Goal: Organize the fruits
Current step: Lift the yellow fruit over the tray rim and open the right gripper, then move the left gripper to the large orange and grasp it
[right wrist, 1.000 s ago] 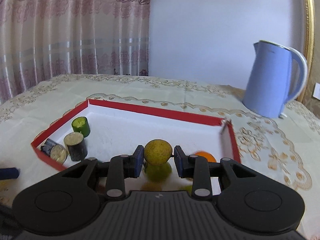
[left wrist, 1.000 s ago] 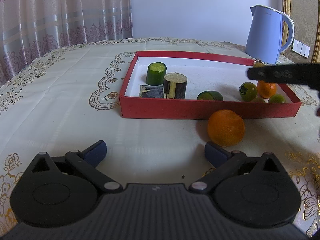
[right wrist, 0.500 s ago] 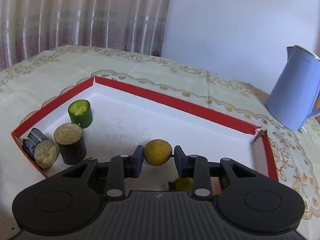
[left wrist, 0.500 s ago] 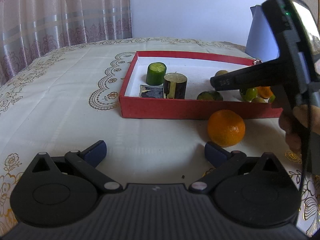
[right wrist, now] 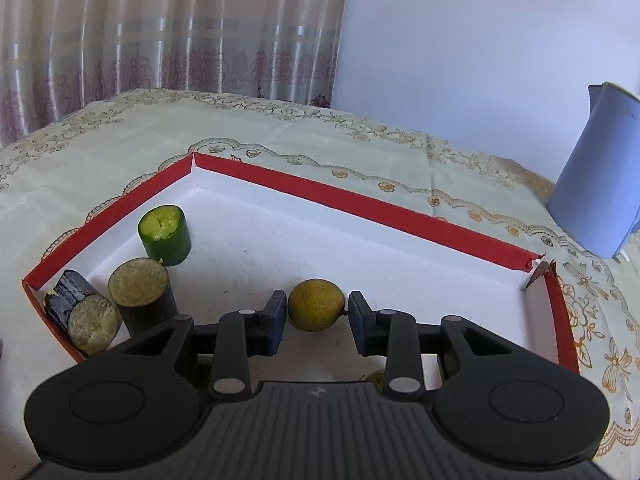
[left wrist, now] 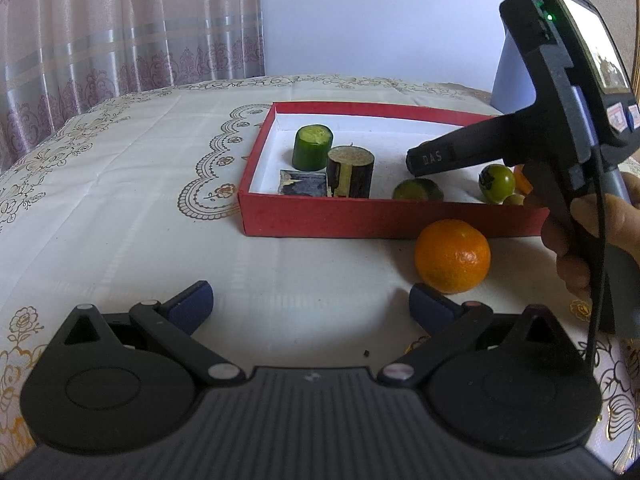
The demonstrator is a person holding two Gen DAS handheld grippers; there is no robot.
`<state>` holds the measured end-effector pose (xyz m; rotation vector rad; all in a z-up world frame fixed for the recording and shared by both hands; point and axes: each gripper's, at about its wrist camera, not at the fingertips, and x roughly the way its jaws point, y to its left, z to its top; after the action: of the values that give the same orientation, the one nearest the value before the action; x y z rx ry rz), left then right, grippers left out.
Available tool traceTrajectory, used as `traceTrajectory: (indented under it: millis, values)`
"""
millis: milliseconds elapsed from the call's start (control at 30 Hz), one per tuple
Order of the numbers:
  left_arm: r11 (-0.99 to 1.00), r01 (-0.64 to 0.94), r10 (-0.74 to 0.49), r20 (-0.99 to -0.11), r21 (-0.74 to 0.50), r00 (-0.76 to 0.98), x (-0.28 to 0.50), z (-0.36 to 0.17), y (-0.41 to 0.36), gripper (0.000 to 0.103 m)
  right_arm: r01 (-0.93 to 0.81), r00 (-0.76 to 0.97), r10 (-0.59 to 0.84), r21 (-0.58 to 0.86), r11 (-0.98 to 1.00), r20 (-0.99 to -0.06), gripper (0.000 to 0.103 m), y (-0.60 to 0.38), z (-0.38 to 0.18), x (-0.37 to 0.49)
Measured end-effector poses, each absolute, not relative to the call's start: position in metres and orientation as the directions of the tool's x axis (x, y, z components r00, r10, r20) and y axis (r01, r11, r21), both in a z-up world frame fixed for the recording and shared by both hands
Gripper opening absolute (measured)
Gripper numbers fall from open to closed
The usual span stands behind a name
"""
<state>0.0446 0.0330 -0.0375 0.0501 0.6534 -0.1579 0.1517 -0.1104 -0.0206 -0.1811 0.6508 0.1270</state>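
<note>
A red tray (left wrist: 360, 220) with a white floor holds several fruits and cut vegetable pieces. In the right wrist view a yellow-green round fruit (right wrist: 316, 308) rests on the tray floor (right wrist: 360, 204) between the pads of my right gripper (right wrist: 318, 314). Its jaws are opening, and a thin gap shows at the pads. In the left wrist view, one of the right gripper's fingers (left wrist: 440, 156) reaches over the tray, held by a hand (left wrist: 624, 216). An orange (left wrist: 452, 256) lies on the cloth outside the tray. My left gripper (left wrist: 310, 298) stands open just short of it, with nothing in it.
A green cucumber piece (right wrist: 165, 236) and two dark-skinned cut cylinders (right wrist: 140, 292) stand at the tray's left end. A green tomato (left wrist: 497, 182) and a green citrus (left wrist: 418, 190) lie near its front wall. A blue kettle (right wrist: 596, 176) stands beyond the tray's right end.
The right gripper carried the yellow-green fruit leftward over the tray and lower, and its jaws have widened around it. The left gripper and the orange have not moved.
</note>
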Motion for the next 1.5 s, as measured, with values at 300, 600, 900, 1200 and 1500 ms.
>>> traceTrajectory:
  millis: [300, 600, 900, 1200, 1500]
  values:
    - [0.987, 0.162, -0.130, -0.609, -0.003, 0.783, 0.045, -0.038, 0.033, 0.103, -0.178, 0.808, 0.065, -0.139, 0.974, -0.585, 0.064, -0.107, -0.014, 0.141]
    - [0.987, 0.162, -0.130, -0.609, -0.003, 0.783, 0.045, -0.038, 0.033, 0.103, -0.163, 0.833, 0.068, -0.126, 0.979, -0.550, 0.085, -0.113, -0.003, 0.127]
    - [0.987, 0.162, -0.130, -0.609, -0.003, 0.783, 0.045, -0.038, 0.033, 0.103, -0.180, 0.849, 0.090, -0.125, 0.976, -0.521, 0.091, -0.125, 0.008, 0.087]
    - [0.987, 0.162, -0.130, -0.609, -0.002, 0.782, 0.045, -0.038, 0.033, 0.103, -0.168, 0.839, 0.065, -0.143, 0.975, -0.541, 0.091, -0.157, -0.010, 0.026]
    - [0.987, 0.162, -0.130, -0.609, -0.002, 0.782, 0.045, -0.038, 0.033, 0.103, -0.034, 0.783, 0.023, -0.005, 0.999, -0.622, 0.096, -0.206, -0.033, 0.027]
